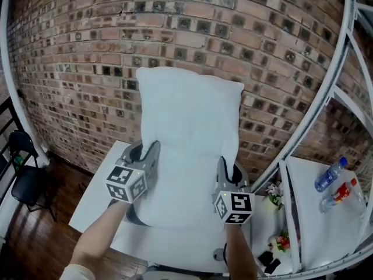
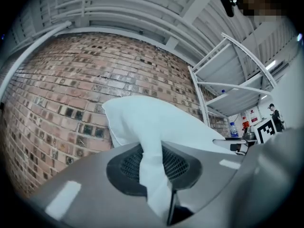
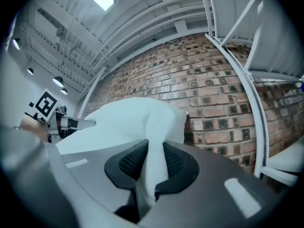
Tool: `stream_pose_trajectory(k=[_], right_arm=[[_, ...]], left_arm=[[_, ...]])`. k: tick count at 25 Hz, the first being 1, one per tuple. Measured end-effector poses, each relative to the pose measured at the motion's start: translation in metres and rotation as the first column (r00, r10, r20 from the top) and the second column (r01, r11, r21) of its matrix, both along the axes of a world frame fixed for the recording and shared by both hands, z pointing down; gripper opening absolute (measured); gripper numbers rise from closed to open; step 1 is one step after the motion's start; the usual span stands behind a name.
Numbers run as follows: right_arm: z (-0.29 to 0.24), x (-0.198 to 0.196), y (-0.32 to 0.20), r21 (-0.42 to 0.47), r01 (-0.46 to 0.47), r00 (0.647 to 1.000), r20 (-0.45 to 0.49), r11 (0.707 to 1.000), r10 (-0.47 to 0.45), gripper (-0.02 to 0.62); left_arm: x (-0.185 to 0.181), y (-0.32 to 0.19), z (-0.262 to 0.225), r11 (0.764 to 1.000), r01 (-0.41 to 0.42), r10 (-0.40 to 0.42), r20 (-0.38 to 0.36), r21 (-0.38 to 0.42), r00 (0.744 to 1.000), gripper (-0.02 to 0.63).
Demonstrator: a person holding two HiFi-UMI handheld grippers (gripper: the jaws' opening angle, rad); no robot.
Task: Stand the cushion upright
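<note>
A white cushion (image 1: 189,139) is held up on end above the white table (image 1: 96,200), its top edge against the brick wall. My left gripper (image 1: 147,156) is shut on the cushion's left edge, and the fabric (image 2: 152,170) is pinched between its jaws. On the opposite edge my right gripper (image 1: 228,171) is shut the same way, with a fold of cushion (image 3: 152,167) squeezed between its pads. The cushion's lower edge is hidden behind both grippers and arms.
The brick wall (image 1: 76,69) stands close behind. White metal shelf posts (image 1: 317,109) rise at the right. On the right shelf lie two bottles (image 1: 332,182) and small flowers (image 1: 274,194). A black chair (image 1: 26,179) stands on the wooden floor at the left.
</note>
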State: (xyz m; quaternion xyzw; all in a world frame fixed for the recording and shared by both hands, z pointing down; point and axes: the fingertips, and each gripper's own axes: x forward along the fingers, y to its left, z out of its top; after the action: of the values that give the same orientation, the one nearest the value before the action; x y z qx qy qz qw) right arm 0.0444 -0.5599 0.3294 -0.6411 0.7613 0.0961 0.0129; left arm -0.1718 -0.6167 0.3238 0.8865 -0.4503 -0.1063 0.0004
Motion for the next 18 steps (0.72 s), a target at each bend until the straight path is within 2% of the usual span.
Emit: stream_pose_trajectory(k=[9,15,18], right_arm=[[-0.011,-0.002,-0.020,0.157,-0.069,0.993,-0.082,0.985,0.083,0.048],[-0.033,-0.006,-0.019,0.240,-0.087,0.981,-0.147,0.967,0.124,0.046],[-0.032,-0.005,-0.035,0.251,-0.092,0.977,-0.163,0.963,0.136,0.048]], left_arm=[[0.002,-0.028,-0.008,0.990,0.040,-0.038,-0.014,0.137,0.999,0.067],[0.002,-0.028,-0.034,0.961,0.050,-0.041,-0.040,0.271,0.998,0.067],[0.005,-0.047,-0.030,0.955,0.051,-0.044,-0.030,0.291,0.999,0.071]])
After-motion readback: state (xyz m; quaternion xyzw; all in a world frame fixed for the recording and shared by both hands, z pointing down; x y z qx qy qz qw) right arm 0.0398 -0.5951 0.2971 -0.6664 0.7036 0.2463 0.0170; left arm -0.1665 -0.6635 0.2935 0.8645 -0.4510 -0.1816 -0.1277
